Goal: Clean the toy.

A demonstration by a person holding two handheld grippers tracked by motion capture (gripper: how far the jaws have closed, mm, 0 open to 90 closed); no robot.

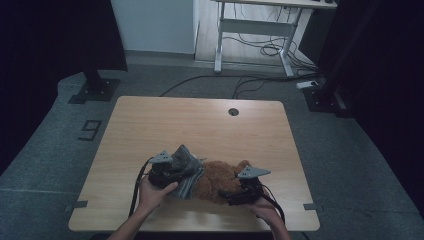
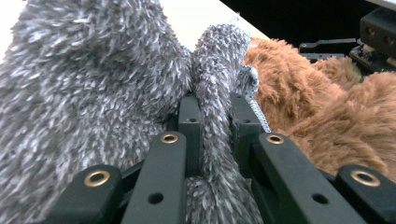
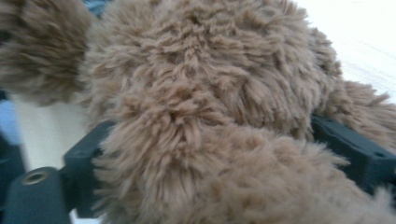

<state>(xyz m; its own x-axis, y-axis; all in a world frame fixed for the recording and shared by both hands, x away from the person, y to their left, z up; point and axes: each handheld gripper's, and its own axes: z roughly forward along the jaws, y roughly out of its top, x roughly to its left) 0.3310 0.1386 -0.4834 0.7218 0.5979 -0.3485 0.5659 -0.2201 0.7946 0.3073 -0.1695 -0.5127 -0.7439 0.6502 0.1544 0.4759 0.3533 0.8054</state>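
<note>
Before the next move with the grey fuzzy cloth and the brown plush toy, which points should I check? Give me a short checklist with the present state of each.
1. Left tongs grip a fold of the grey fuzzy cloth: ok, a fold sits clamped between the jaws.
2. Right tongs hold the brown plush toy: ok, fur fills the space between the jaws.
3. Cloth and toy are apart: not ok, they touch in the left gripper view.
4. Both things rest on the wooden table, away from the edges: ok.
5. Cloth is snagged on the toy: cannot tell.
6. Trailing cables clear of the cloth: cannot tell.
</note>
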